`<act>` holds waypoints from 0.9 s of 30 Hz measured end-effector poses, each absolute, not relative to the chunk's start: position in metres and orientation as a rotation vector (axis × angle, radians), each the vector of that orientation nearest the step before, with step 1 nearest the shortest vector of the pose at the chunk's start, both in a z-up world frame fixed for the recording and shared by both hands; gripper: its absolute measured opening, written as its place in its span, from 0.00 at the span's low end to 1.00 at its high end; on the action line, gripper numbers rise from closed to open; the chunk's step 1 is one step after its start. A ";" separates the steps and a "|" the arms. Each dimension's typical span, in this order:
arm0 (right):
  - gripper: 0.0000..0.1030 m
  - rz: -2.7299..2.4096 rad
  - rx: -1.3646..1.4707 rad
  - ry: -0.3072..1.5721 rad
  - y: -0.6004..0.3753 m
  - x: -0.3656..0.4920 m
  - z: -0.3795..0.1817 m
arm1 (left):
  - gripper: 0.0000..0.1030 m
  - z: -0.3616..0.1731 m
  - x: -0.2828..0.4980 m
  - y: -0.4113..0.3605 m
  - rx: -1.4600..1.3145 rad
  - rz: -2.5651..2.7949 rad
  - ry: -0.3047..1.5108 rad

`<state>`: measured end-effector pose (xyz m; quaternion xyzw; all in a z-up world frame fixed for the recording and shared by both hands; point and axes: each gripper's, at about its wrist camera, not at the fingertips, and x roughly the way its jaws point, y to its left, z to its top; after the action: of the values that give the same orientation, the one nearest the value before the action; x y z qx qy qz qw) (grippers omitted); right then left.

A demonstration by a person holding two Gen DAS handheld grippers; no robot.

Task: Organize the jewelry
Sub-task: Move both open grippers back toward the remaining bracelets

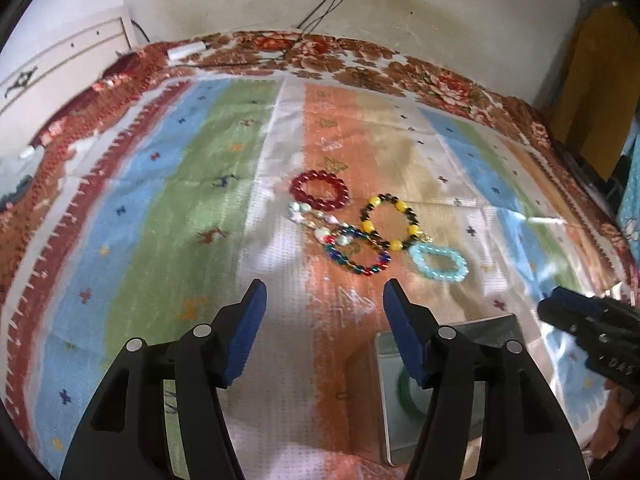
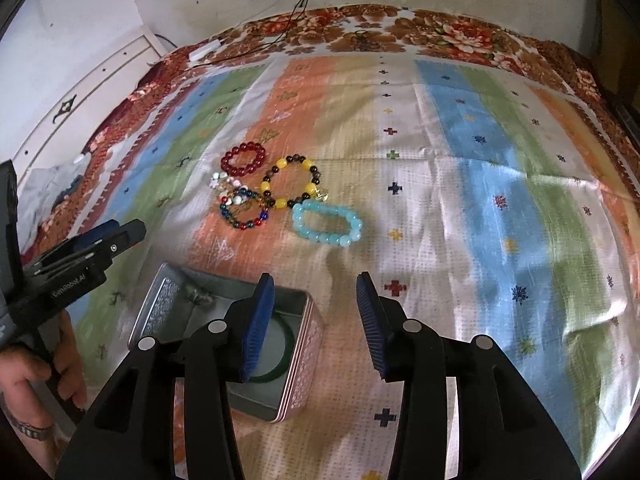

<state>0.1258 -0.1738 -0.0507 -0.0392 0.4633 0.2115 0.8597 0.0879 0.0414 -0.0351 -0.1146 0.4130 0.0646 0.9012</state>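
Several bead bracelets lie bunched on the striped cloth: a red one (image 1: 316, 175) (image 2: 244, 146), a yellow-and-black one (image 1: 367, 225) (image 2: 280, 167), a light blue one (image 1: 438, 276) (image 2: 328, 238), a multicoloured one (image 1: 360, 270) (image 2: 244, 224) and a whitish one (image 1: 298, 210) (image 2: 218, 178). Nearer to me stands an open metal tin (image 2: 308, 344) (image 1: 386, 360) with a green bangle (image 2: 292, 340) (image 1: 404, 394) inside. My left gripper (image 1: 325, 286) (image 2: 116, 236) is open and empty, short of the bracelets, left of the tin. My right gripper (image 2: 315, 278) (image 1: 560, 304) hovers open and empty over the tin's right edge.
The striped cloth (image 2: 460, 200) covers a bed with a floral blanket (image 2: 440, 32) at the far edge. Cables (image 2: 296, 20) hang down the wall onto it. A white cabinet (image 2: 80, 92) stands at the left. A person's hand (image 2: 24, 376) holds the left gripper's handle.
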 end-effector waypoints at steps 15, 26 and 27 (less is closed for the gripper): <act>0.51 0.424 -0.088 0.967 -0.171 0.147 -0.052 | 0.63 -0.045 0.119 0.044 -0.195 0.137 0.901; 0.51 0.423 -0.048 1.037 -0.176 0.168 -0.073 | 0.65 -0.058 0.144 0.047 -0.198 0.122 0.954; 0.51 0.418 -0.044 1.040 -0.177 0.170 -0.074 | 0.65 -0.060 0.146 0.048 -0.203 0.119 0.960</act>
<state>0.1699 -0.1767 -0.0743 -0.0210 0.4931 0.1984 0.8468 0.1464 0.0476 -0.0596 -0.0972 0.4608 0.0572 0.8803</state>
